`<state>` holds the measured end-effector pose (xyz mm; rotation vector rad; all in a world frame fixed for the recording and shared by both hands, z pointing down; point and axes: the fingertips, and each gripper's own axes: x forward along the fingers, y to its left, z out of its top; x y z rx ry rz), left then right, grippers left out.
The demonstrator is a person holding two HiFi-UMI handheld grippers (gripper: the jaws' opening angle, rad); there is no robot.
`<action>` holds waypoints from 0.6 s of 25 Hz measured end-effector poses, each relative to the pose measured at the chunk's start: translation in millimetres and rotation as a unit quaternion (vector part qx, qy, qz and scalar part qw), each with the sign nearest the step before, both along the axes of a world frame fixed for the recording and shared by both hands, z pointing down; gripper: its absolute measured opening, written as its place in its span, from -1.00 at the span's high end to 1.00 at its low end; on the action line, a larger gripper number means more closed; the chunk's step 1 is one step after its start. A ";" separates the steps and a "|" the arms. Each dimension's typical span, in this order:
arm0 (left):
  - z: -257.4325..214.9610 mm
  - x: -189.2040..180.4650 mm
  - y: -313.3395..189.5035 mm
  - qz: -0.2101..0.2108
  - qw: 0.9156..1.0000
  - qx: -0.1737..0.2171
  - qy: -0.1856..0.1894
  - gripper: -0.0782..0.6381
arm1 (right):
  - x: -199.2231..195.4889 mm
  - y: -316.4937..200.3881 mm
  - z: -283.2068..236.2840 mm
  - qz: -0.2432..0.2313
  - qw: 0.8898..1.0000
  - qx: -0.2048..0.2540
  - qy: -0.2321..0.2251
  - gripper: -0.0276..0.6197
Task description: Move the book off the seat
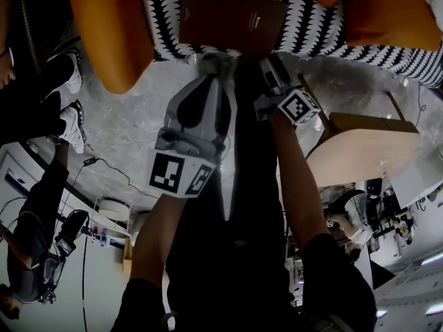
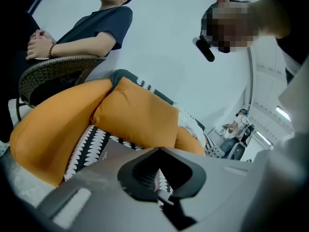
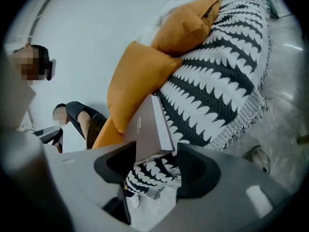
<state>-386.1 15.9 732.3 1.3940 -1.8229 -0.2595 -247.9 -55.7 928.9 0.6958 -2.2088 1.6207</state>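
A dark brown book (image 1: pixel 232 19) lies flat on the sofa seat, on its black-and-white patterned cover (image 1: pixel 311 26). In the right gripper view the book (image 3: pixel 149 127) looks grey, and its near corner pokes over the seat's front edge. My right gripper (image 3: pixel 157 166) is open, with that corner between its jaws and neither pad touching it. In the head view the right gripper (image 1: pixel 273 64) sits just below the book's right end. My left gripper (image 1: pixel 211 64) is beside it, short of the seat's edge. The left gripper (image 2: pixel 161 170) is shut on nothing, and the book (image 2: pixel 104 153) lies just past it.
Orange cushions (image 1: pixel 111 26) flank the seat, and one orange cushion (image 2: pixel 135 115) leans behind the book. A person sits in a woven chair (image 2: pixel 63 66) to the left. A wooden stool (image 1: pixel 360 144) stands on the grey floor at right. A shoe (image 3: pixel 258 156) lies near the sofa's fringe.
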 end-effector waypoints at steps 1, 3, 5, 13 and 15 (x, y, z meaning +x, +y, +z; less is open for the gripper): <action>1.0 0.5 0.0 0.000 1.000 0.000 0.001 0.76 | -3.0 0.1 1.2 0.000 1.000 -0.003 -0.009 0.10; 2.3 1.8 1.0 -0.001 1.000 0.001 0.004 0.76 | -9.6 1.1 1.9 -0.002 0.999 -0.008 -0.032 0.09; 4.4 2.3 2.5 -0.001 1.000 0.000 0.007 0.76 | -14.0 1.5 4.0 -0.003 0.999 -0.014 -0.050 0.09; 9.9 -0.3 5.7 -0.003 1.000 -0.005 0.012 0.76 | -27.1 -5.4 17.7 0.016 0.996 -0.041 -0.078 0.09; 8.7 -0.3 5.2 -0.002 1.000 -0.004 0.012 0.76 | -26.4 -5.7 20.8 0.019 0.996 -0.045 -0.070 0.09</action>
